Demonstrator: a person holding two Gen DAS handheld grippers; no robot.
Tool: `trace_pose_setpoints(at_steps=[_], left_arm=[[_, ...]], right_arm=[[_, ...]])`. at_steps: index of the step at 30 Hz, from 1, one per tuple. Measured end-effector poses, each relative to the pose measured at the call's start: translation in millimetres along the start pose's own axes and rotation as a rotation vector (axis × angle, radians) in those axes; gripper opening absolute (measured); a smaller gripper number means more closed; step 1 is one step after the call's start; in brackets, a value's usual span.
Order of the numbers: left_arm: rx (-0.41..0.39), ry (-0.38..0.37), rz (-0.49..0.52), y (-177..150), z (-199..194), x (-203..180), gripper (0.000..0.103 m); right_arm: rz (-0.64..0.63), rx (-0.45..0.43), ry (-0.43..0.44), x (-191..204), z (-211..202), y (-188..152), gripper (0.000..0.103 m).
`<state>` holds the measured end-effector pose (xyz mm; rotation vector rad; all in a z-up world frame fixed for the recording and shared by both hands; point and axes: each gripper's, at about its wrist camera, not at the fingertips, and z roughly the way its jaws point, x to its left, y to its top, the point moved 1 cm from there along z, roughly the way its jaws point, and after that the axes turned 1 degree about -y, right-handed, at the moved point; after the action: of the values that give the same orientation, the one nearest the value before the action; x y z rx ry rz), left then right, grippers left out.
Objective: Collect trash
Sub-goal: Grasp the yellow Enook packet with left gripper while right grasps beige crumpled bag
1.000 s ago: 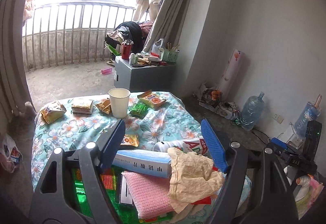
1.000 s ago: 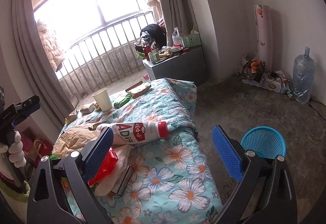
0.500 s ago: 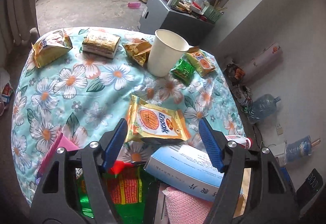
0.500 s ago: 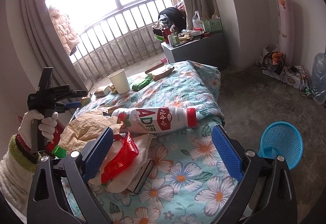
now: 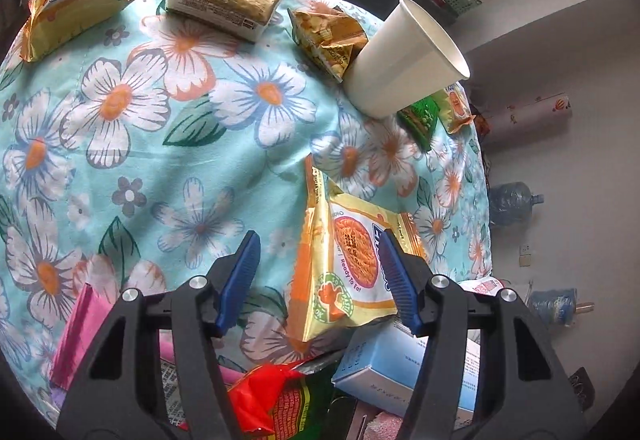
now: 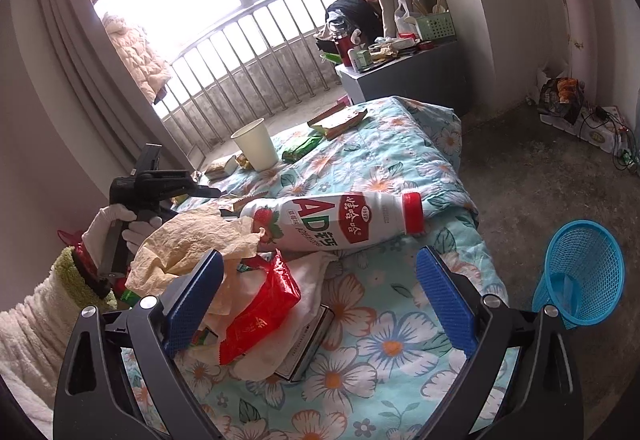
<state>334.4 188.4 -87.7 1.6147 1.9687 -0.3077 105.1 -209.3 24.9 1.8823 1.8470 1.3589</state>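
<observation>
You have a turquoise cloth printed with white and orange flowers (image 5: 168, 167) under everything. On it sit a plain white paper cup (image 5: 404, 59), a yellow and orange snack packet with blue lettering (image 5: 348, 268), a small green sachet (image 5: 420, 119), a gold-brown wrapped block (image 5: 224, 1) and a pink sheet (image 5: 80, 332). From your right wrist view you see a white bottle with a red cap and red label (image 6: 340, 220), a crumpled tan paper (image 6: 192, 244), a shiny red wrapper (image 6: 260, 316) and a blue mesh basket (image 6: 584, 272).
</observation>
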Motion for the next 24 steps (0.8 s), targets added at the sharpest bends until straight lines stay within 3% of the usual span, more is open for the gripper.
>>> trace_pose_setpoints(at_steps=[4,8,11,16,24], left_arm=[[0.011,-0.017,-0.015,-0.7,7.4,2.0,0.027],[-0.009,-0.041,-0.017,-1.2,4.5,4.3,0.014],[-0.04,-0.047,0.01,-3.3,-2.9,0.0,0.012],[-0.118,-0.057,0.067,-9.5,-29.8,-8.7,0.009],[-0.258,-0.105,0.132,-29.1,-82.5,-26.5,0.008]], right_arm=[[-0.071,0.009,0.113,30.0,10.3,-1.1,0.094],[-0.153,0.047,0.15,58.3,28.8,-2.9,0.089],[-0.204,0.09,0.146,72.5,43.9,-6.1,0.084],[-0.25,0.143,0.12,83.0,61.8,-10.3,0.067],[-0.243,0.149,0.136,88.5,57.6,-7.8,0.021]])
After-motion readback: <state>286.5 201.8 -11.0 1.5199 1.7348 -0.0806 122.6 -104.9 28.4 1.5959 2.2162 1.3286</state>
